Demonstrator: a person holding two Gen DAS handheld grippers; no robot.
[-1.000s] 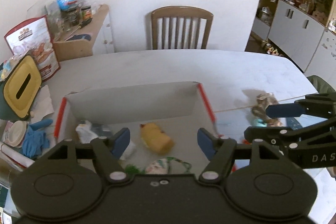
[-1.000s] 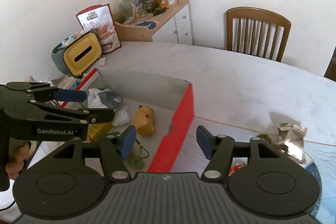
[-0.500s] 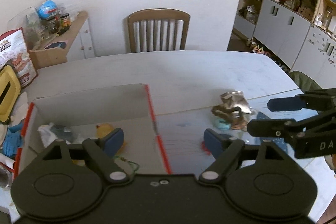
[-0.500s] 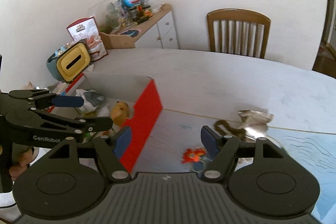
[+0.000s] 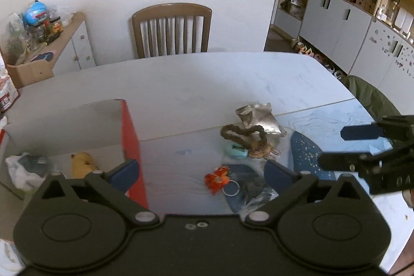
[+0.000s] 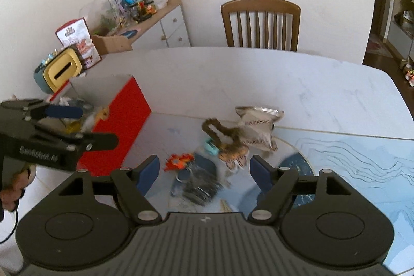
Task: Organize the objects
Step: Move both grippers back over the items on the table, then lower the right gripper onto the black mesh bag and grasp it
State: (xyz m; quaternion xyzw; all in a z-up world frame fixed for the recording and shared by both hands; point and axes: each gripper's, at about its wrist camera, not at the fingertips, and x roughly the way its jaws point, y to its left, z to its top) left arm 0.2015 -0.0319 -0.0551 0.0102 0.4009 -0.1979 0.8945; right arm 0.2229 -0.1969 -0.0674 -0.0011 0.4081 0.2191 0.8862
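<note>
Clutter [image 5: 240, 146] loose on table [image 5: 207, 84] beside red box [image 5: 130, 131]; both grippers, left [image 5: 200, 172] and right [image 6: 201, 172], spread-jawed and empty, likely choosing the next item to grasp.

A box [image 5: 129, 136] sits on the table [image 5: 194, 84], a plush toy [image 5: 81, 164] inside it. Right of it lie a crab toy [image 5: 217, 179], hair scrunchie [image 5: 243, 133] and foil packet [image 5: 258, 117]. A chair [image 5: 172, 30] stands behind.
</note>
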